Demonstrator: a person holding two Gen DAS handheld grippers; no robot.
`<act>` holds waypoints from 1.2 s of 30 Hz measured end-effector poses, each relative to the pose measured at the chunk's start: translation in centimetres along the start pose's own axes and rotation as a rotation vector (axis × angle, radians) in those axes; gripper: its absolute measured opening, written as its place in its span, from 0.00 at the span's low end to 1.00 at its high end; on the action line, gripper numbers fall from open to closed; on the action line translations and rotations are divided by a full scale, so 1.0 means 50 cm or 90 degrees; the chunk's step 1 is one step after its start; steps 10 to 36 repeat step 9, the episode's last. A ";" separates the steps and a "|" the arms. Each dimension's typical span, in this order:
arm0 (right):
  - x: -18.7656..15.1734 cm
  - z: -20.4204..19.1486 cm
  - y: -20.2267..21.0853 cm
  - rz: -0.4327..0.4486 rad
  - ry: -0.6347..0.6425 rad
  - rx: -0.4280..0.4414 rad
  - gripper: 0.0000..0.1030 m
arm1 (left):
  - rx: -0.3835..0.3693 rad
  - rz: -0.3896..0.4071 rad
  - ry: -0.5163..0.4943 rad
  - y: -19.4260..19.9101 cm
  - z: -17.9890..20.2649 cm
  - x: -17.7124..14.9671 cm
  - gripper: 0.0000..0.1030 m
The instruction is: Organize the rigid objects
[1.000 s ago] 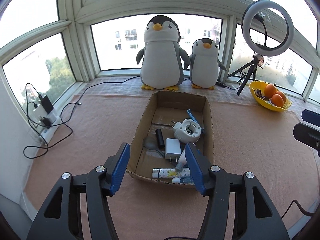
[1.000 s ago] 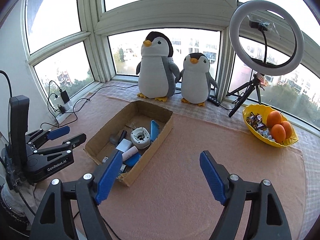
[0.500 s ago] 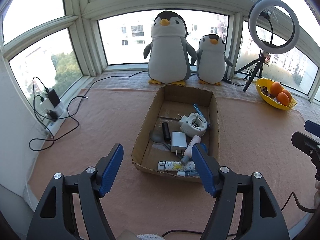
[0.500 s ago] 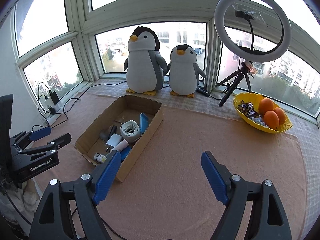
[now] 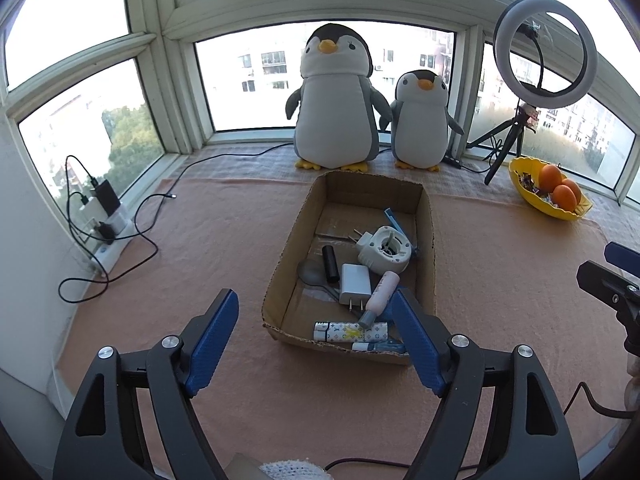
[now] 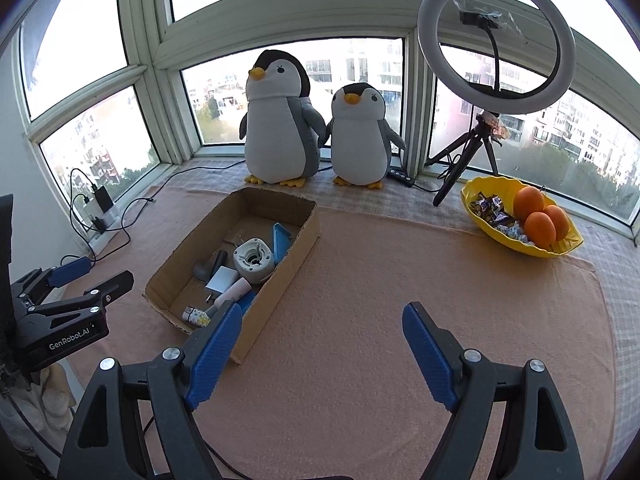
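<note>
Both tongs (image 5: 316, 342) (image 6: 322, 350) spread wide, empty, near cardboard box (image 5: 428, 240).

A box (image 5: 427, 216) lies mid-surface (image 5: 224, 236). In it, a charger (image 5: 354, 283) sits before a round plug (image 5: 385, 249), with tubes (image 5: 350, 331) at its near end. Two penguins (image 5: 337, 104) stand behind it, a fruit bowl (image 6: 520, 222) to the right, and a power strip (image 5: 108, 236) to the left.

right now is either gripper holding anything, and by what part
Nothing is held. The left gripper and right gripper are both open and empty, above the mat.
</note>
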State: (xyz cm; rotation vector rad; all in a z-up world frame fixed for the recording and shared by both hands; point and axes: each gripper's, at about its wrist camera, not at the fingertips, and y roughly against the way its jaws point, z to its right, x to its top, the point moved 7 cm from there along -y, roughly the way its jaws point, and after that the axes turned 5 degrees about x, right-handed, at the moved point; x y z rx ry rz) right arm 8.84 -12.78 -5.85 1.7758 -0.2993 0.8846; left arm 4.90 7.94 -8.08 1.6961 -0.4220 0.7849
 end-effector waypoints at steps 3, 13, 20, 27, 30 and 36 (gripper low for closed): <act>0.000 0.001 0.000 -0.001 0.000 0.001 0.77 | -0.002 -0.002 0.001 0.000 0.000 0.000 0.77; 0.000 0.004 -0.002 -0.001 -0.002 -0.002 0.77 | -0.006 -0.007 -0.002 -0.006 0.004 -0.001 0.77; 0.000 0.004 -0.002 -0.001 -0.002 -0.002 0.77 | -0.006 -0.007 -0.002 -0.006 0.004 -0.001 0.77; 0.000 0.004 -0.002 -0.001 -0.002 -0.002 0.77 | -0.006 -0.007 -0.002 -0.006 0.004 -0.001 0.77; 0.000 0.004 -0.002 -0.001 -0.002 -0.002 0.77 | -0.006 -0.007 -0.002 -0.006 0.004 -0.001 0.77; 0.000 0.004 -0.002 -0.001 -0.002 -0.002 0.77 | -0.006 -0.007 -0.002 -0.006 0.004 -0.001 0.77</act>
